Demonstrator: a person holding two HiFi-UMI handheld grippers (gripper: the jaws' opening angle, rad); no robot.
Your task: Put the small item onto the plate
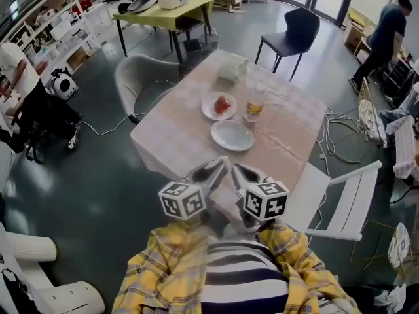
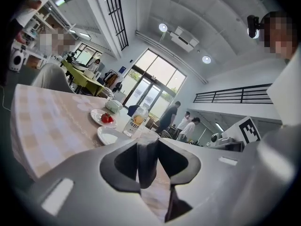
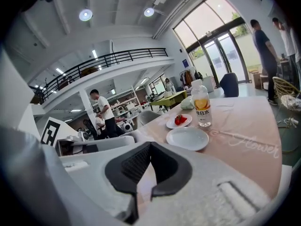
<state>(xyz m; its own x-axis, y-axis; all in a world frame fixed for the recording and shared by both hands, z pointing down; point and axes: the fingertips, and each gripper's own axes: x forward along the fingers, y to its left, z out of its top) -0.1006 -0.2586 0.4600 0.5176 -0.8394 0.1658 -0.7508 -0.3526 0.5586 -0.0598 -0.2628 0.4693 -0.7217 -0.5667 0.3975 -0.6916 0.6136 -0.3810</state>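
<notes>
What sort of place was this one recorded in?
Most likely an open lab or workshop hall with a dining corner staged in it: stocked shelves line one wall, loose cables trail across the floor, and a cloth-covered table stands in the middle among office chairs.

Red item (image 1: 223,104) on far plate (image 1: 208,110); nr plate (image 1: 232,136) bare.
</notes>
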